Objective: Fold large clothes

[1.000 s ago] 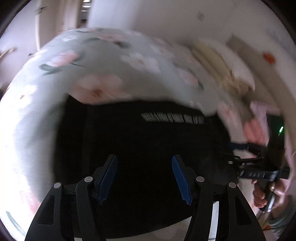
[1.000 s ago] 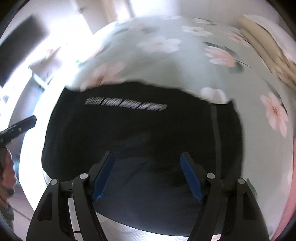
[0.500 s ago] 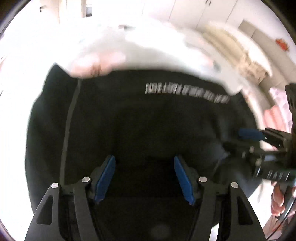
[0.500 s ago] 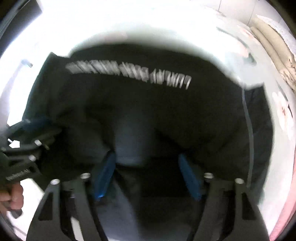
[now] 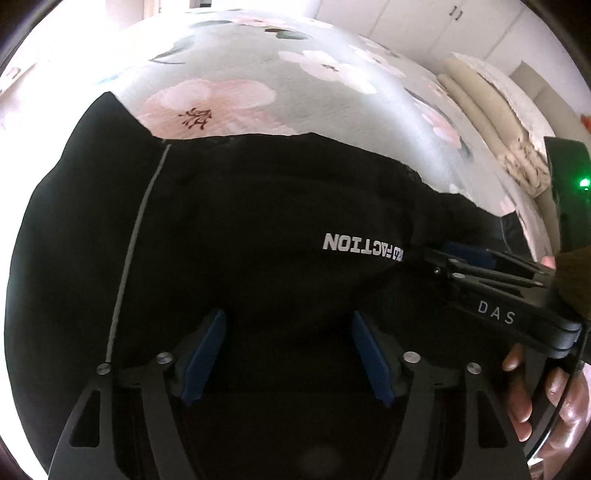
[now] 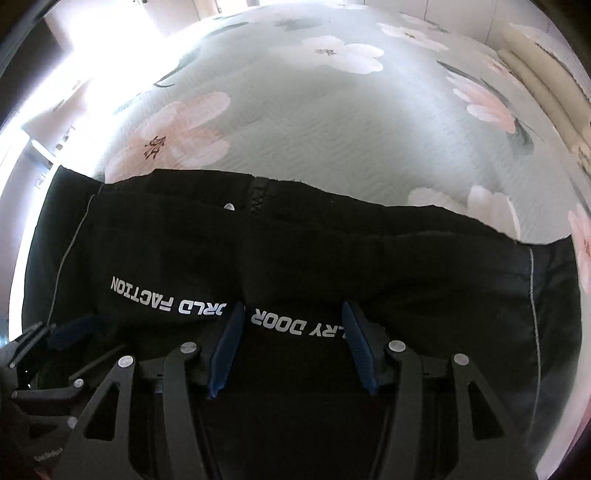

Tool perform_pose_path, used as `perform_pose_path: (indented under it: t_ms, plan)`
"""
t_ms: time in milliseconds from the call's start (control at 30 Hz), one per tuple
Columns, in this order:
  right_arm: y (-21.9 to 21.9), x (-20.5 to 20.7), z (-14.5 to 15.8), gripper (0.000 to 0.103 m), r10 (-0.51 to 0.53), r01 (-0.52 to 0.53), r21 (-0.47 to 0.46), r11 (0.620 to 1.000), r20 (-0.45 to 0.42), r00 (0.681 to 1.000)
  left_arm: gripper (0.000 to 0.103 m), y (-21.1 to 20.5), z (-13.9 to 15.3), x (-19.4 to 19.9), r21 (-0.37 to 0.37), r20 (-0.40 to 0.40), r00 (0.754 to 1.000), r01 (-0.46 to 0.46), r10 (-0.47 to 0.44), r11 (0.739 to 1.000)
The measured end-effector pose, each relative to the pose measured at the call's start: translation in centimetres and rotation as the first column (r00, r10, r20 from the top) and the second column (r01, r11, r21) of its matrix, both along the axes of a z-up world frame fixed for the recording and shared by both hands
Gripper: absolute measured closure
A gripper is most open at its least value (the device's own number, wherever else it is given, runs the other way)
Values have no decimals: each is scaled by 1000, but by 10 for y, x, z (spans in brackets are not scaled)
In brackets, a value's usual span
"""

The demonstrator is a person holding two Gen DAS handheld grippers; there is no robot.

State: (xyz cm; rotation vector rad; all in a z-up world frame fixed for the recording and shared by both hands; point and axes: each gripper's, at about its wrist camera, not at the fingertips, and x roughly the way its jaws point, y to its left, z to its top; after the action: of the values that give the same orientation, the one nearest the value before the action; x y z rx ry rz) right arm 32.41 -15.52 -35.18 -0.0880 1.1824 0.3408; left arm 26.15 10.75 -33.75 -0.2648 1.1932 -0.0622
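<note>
A black jacket with white lettering, grey piping and a zip lies on the flowered bedspread. My left gripper points steeply down just over the dark cloth, its jaws opening, with nothing pinched between the blue pads. My right gripper hangs over the lettered band, its jaws closing with a bulge of that cloth between the pads; I see no firm pinch. Each gripper shows at the edge of the other's view: the right gripper and the left gripper.
The jacket lies at the near edge of the bedspread, which spreads far beyond it. Beige folded bedding sits at the far right, white cupboards behind. A hand grips the right tool's handle.
Both grippers have come down close over the jacket, which now fills the lower half of both views. The right jaws have narrowed and the left jaws have widened a little.
</note>
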Motion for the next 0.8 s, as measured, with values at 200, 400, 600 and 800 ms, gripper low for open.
perform_pose_path:
  t_ms: [200, 400, 600, 800]
  plan:
    - [-24, -47, 62, 45, -29, 28, 85, 996, 11, 1000, 30, 0, 36, -22, -8, 14, 1000, 17, -17, 1000]
    - [-54, -143, 58, 45, -38, 38, -22, 999, 22, 999, 29, -3, 39, -83, 71, -23, 999, -32, 34, 997]
    - [-72, -133, -13, 45, -108, 115, 47, 992, -122, 987, 16, -2, 0, -69, 98, -36, 996, -76, 80, 992]
    - [-89, -134, 8, 46, -87, 107, 122, 987, -161, 983, 16, 7, 17, -78, 36, -6, 999, -33, 33, 999]
